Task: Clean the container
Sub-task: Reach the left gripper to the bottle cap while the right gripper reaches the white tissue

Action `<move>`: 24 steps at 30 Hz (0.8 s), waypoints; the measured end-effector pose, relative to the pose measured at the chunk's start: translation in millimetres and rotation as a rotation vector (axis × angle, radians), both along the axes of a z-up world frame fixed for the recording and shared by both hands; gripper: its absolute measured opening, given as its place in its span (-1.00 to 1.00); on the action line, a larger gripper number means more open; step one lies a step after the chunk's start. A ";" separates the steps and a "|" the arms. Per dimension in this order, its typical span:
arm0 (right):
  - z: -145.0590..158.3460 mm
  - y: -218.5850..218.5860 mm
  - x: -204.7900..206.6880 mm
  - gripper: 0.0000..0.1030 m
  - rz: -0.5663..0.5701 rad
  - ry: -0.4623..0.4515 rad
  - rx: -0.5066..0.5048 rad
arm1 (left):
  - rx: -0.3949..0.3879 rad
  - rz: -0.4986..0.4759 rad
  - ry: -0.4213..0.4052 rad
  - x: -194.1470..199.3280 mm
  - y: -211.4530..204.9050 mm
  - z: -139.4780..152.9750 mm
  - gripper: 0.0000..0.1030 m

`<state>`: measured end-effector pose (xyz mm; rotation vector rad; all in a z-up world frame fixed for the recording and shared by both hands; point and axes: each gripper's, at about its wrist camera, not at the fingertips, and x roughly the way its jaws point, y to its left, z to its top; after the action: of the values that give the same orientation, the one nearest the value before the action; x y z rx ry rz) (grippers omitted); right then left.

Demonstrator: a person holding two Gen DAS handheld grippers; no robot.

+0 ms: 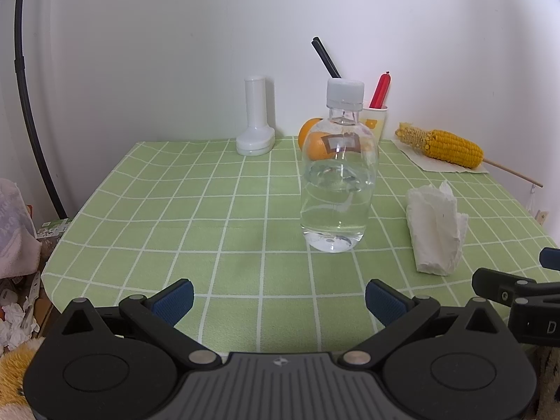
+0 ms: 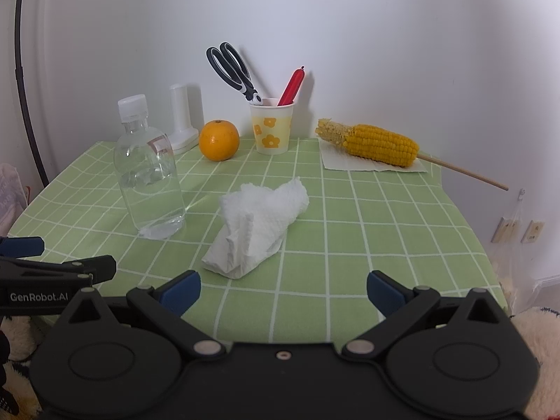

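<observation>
The clear plastic bottle (image 1: pixel 337 178) with its white screw cap (image 1: pixel 345 90) stood upright near the middle of the green checked tablecloth (image 1: pixel 196 210), roughly half full of water and capped. Just to its right lay a crumpled white paper towel (image 2: pixel 257 225), apart from the bottle and closer to the front edge. Toward the back edge sat an orange (image 2: pixel 219 140), a white plastic dispenser (image 1: pixel 254 119), a yellow-flowered paper cup (image 2: pixel 271 126) holding black-handled scissors (image 2: pixel 232 70) and a red pen (image 2: pixel 292 85), and at the back right corner a half-eaten corn cob (image 2: pixel 372 141) on a skewer over a napkin. The left gripper (image 1: pixel 278 301) hovered over the front edge facing the bottle, its 2 blue pads spread wide and holding nothing. The right gripper (image 2: pixel 283 292) hovered beside it facing the towel, equally spread and empty. Neither touched anything yet. The likely risks: the smooth, water-weighted bottle could slip or tip if clamped off-centre, and the soft towel could be pinched by only 1 layer and unravel, dragging across the cloth
</observation>
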<state>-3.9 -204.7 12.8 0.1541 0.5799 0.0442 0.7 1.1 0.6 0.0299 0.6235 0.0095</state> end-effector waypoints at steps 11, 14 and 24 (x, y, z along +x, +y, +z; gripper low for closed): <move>2.1 -3.7 20.0 0.86 0.012 0.006 0.028 | -0.035 0.001 -0.084 16.5 -1.2 34.6 0.99; 5.3 -6.3 35.1 0.68 0.024 -0.006 0.048 | -0.047 -0.023 -0.116 26.4 -8.2 47.1 0.97; 5.8 4.5 71.0 -0.01 0.114 -0.018 0.067 | -0.117 -0.072 -0.155 46.0 -27.5 68.4 0.31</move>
<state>67.1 -200.2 18.6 0.1856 0.5689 0.1753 46.7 -26.4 69.0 -0.0606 0.4664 -0.0937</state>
